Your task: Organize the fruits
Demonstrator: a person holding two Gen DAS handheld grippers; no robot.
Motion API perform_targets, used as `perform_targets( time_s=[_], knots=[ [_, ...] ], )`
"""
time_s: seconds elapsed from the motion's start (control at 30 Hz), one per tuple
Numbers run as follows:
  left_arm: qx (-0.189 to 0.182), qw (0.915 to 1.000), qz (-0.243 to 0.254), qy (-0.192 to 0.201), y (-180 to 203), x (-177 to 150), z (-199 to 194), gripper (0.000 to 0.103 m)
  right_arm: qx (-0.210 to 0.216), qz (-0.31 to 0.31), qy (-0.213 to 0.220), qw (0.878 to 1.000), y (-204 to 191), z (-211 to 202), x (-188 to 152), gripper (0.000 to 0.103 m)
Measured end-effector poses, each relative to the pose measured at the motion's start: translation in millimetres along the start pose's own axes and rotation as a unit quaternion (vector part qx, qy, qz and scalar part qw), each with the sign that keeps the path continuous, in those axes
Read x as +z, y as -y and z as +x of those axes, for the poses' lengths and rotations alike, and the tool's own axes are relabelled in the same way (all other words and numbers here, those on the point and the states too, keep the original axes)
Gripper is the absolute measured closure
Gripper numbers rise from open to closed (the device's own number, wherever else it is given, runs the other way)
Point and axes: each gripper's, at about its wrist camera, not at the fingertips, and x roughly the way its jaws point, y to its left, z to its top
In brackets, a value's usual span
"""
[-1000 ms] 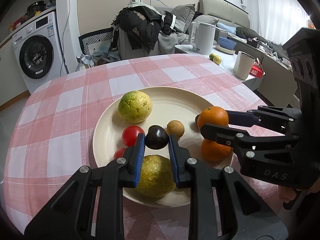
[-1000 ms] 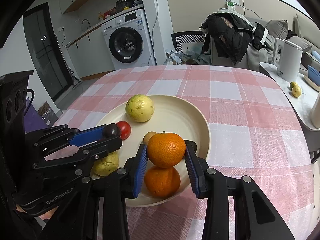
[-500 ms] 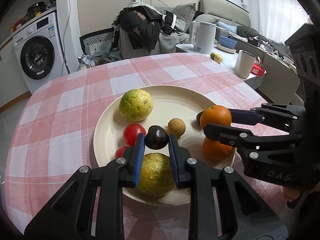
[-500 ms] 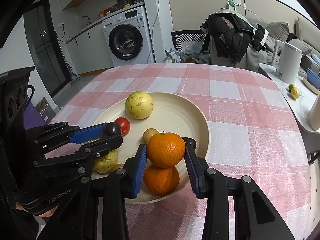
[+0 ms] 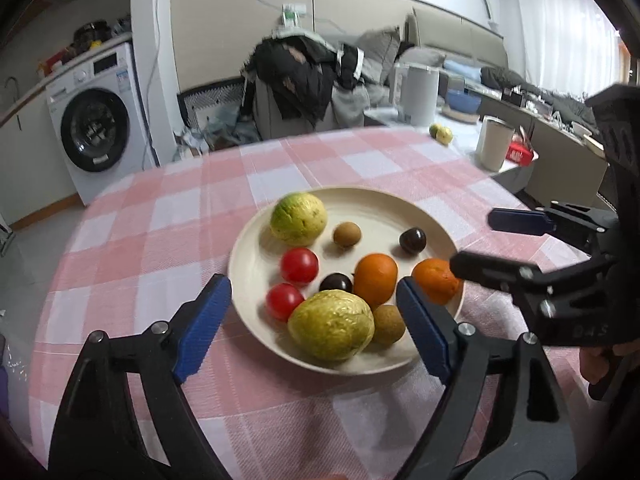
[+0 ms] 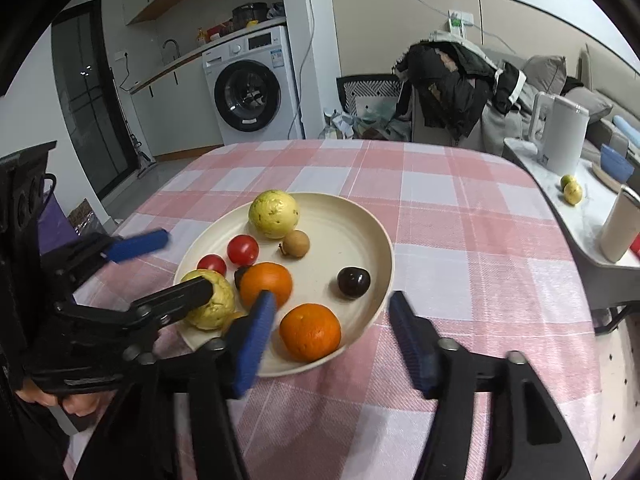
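Note:
A cream plate [image 5: 376,204] [image 6: 360,220] on the pink checked table holds two yellow-green guavas [image 5: 298,218] [image 5: 331,330], two red tomatoes [image 5: 299,265], two oranges [image 5: 375,274] [image 6: 310,332], two dark plums [image 5: 413,240] [image 6: 353,282] and two brown longans [image 5: 347,234]. My left gripper [image 5: 316,320] is open and empty, pulled back at the plate's near edge. My right gripper [image 6: 332,338] is open and empty, above the near orange at the plate's front rim.
The round table [image 6: 460,208] drops off at its edges. A side counter at the right holds a white kettle [image 6: 566,142], a cup [image 6: 618,226] and small citrus fruits [image 6: 572,192]. A washing machine [image 6: 250,88] and a clothes-draped chair [image 6: 452,80] stand behind.
Both grippers have opened and drawn back. The left let go of the dark plum and the right let go of the orange; both fruits now lie on the plate.

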Motion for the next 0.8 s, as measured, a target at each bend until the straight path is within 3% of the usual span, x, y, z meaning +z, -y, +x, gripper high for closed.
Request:
perform_targets(
  time_s=[0.03,0.2,0.3,0.47,0.63,0.8],
  knots=[
    [-0.001,1.0,0.001,0.002,-0.9,-1.2,-4.5,0.019,0.001,-0.002,0.007,1.0,-0.9,-3.8,-2.0,0.014],
    [-0.003,0.9998,-0.008,0.02,-8.2,-11.2,-28.9,0.01,0.006,-0.001,0.033,0.999,-1.0,-14.5,-9.5,0.002],
    [0.009,0.9986,-0.017,0.05,-10.7,-20.2,-46.3,0.001,0.019,0.01,0.056,0.998,2.6,-22.2,-14.0,0.0],
    [0.013,0.9965,-0.052,0.065,-19.2,-34.8,-62.0,0.001,0.033,0.006,0.096,0.995,-1.1,-39.6,-18.4,0.0],
    [0.028,0.994,-0.065,0.083,-21.7,-46.4,-68.5,0.001,0.042,-0.012,0.101,0.994,-11.0,-42.8,-24.2,0.0],
    [0.017,0.9941,-0.073,0.078,-22.3,-50.5,-66.1,0.001,0.037,-0.039,0.116,0.992,-20.3,-45.4,-30.9,0.0]
  ],
)
